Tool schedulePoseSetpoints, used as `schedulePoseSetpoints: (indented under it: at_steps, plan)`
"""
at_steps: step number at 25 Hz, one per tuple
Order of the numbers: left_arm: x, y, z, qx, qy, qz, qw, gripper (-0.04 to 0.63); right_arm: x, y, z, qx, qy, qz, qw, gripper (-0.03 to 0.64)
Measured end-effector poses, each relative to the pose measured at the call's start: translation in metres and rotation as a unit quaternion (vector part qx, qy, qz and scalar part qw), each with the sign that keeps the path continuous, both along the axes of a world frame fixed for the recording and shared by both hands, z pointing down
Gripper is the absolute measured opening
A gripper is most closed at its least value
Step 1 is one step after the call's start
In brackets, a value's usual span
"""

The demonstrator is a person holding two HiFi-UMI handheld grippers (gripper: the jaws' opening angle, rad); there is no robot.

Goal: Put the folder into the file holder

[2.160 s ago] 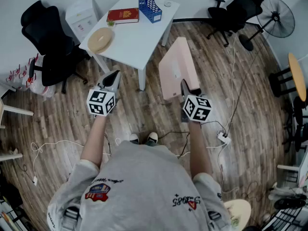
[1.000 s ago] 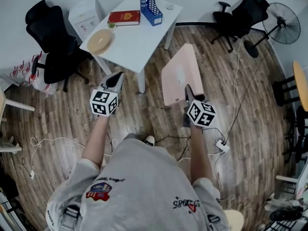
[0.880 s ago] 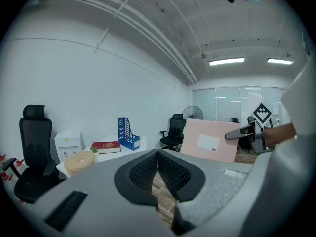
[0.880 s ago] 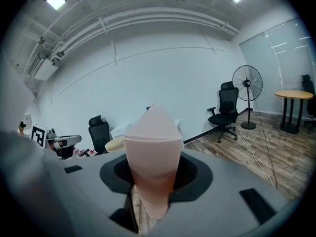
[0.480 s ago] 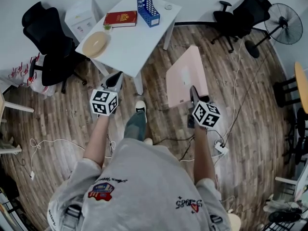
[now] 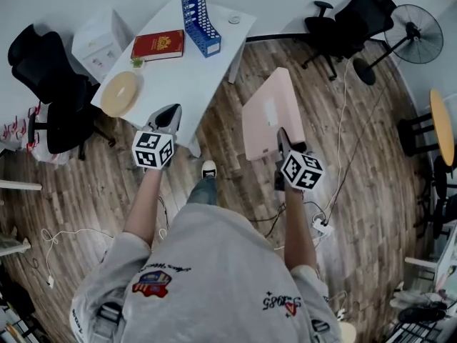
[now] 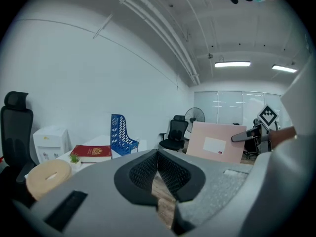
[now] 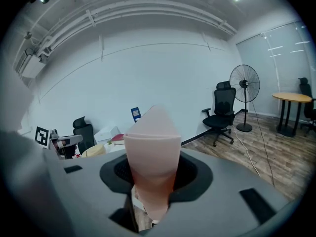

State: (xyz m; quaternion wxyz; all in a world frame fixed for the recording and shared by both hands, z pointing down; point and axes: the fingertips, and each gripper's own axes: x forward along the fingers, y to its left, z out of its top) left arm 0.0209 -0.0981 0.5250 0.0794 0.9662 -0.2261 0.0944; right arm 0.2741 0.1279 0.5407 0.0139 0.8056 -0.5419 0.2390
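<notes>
The folder is picked up but not yet in the holder. The right gripper [image 6: 283, 140] clamps the pink folder [image 6: 265, 128] by its near edge, out over the floor. The blue file holder [image 6: 200, 9] stands well apart at the folder's 11 o'clock, on the white tabletop [image 6: 182, 70]. The left gripper [image 6: 168, 117] is closed and empty. The right gripper view shows the pads pinching the folder (unclear from above), while the head view alone shows the gap left to cover.

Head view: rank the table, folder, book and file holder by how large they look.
1. table
2. folder, though it is held up nearer the camera, which enlarges it
3. book and file holder: they look about alike, so unranked
</notes>
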Motion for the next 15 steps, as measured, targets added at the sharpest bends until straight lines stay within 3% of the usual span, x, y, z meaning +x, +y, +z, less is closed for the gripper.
schedulePoseSetpoints:
  at_steps: [7,15]
  plan:
    - [0.077,-0.103,-0.007,-0.006,0.003,0.018,0.9998,0.006,0.07,-0.095,-0.012,-0.003,0.004,0.018,1.0,0.158]
    - [0.125,-0.185,-0.014,-0.003,0.001,0.028,0.9996,0.006,0.117,-0.183,-0.029,0.007,0.014,0.024,1.0,0.16]
